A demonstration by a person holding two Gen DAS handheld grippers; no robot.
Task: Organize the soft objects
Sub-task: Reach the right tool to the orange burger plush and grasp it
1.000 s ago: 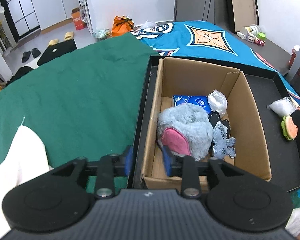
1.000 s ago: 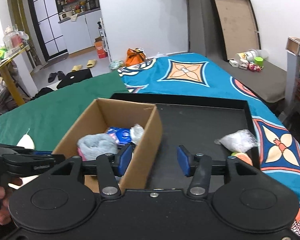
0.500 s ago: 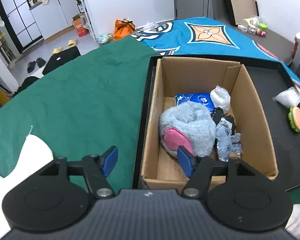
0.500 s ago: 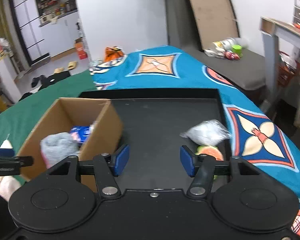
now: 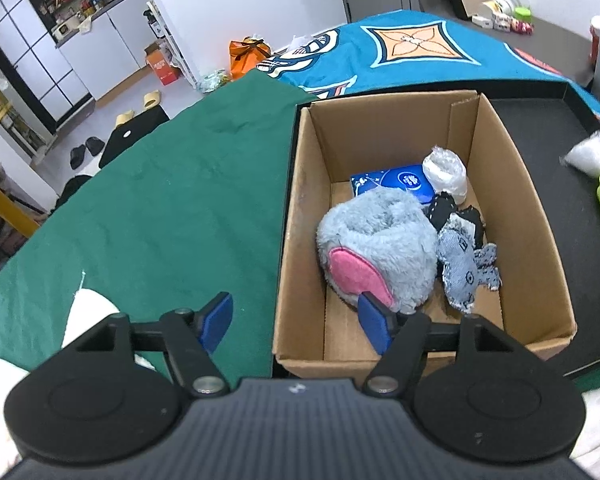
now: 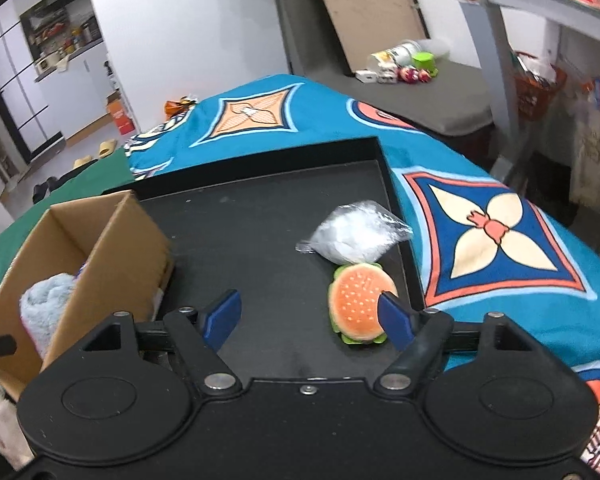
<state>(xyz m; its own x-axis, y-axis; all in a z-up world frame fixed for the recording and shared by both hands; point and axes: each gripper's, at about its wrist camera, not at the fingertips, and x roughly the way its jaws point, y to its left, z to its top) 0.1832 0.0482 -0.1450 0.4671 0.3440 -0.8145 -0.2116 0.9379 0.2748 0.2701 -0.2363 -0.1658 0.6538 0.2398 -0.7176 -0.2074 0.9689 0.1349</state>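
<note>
Soft objects: sorting part done

Packed in cardboard box: grey plush slipper with pink lining, blue tissue pack, white bagged bundle, small denim plush toy, dark fabric piece beside it.
Left out, on black tray near its right rim: burger plush, clear bag of white stuffing, touching each other.
Left gripper: jaws opening, nothing held, straddling box's near-left wall, one pad over slipper.
Right gripper: jaws opening, empty, above tray, right pad overlapping burger plush edge in view; contact not clear.
Judged: about two items short of complete; burger plush likely next.
Surface: tray on teal patterned blanket adjoining green cloth.
Room: white walls, kitchen cabinets, slippers on floor, orange bag, leaning board.
</note>
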